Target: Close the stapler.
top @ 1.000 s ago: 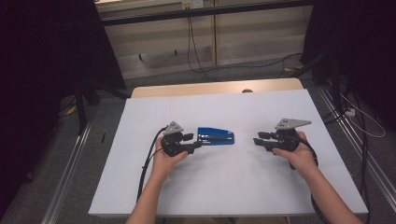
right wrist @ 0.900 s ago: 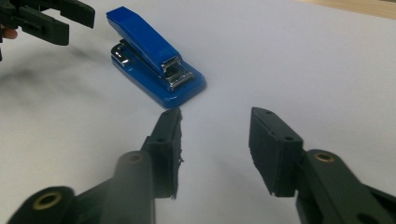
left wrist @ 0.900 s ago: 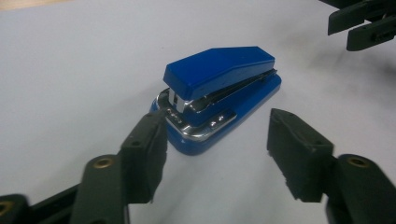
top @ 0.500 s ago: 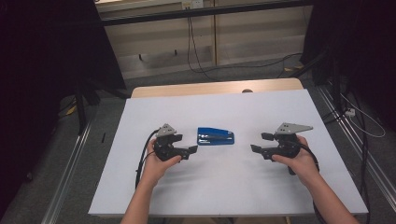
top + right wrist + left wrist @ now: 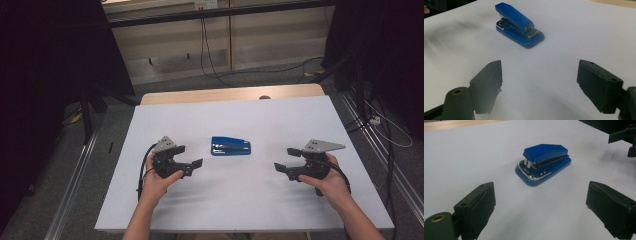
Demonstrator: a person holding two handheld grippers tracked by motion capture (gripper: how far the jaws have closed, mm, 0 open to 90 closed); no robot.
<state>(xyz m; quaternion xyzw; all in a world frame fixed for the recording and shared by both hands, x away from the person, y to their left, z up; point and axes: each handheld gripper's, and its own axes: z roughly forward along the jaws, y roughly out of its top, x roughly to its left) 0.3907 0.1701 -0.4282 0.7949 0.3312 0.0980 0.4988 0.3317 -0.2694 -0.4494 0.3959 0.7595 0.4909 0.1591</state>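
A: What is nearest, at the bottom of the high view?
B: The left tool (image 5: 191, 163) at lower left and the right tool (image 5: 285, 161) at lower right, both with jaws spread apart, holding nothing.
A: And beyond them?
B: The blue stapler (image 5: 230, 146) lies mid-frame on the white tabletop (image 5: 280, 120), between them, touching neither.
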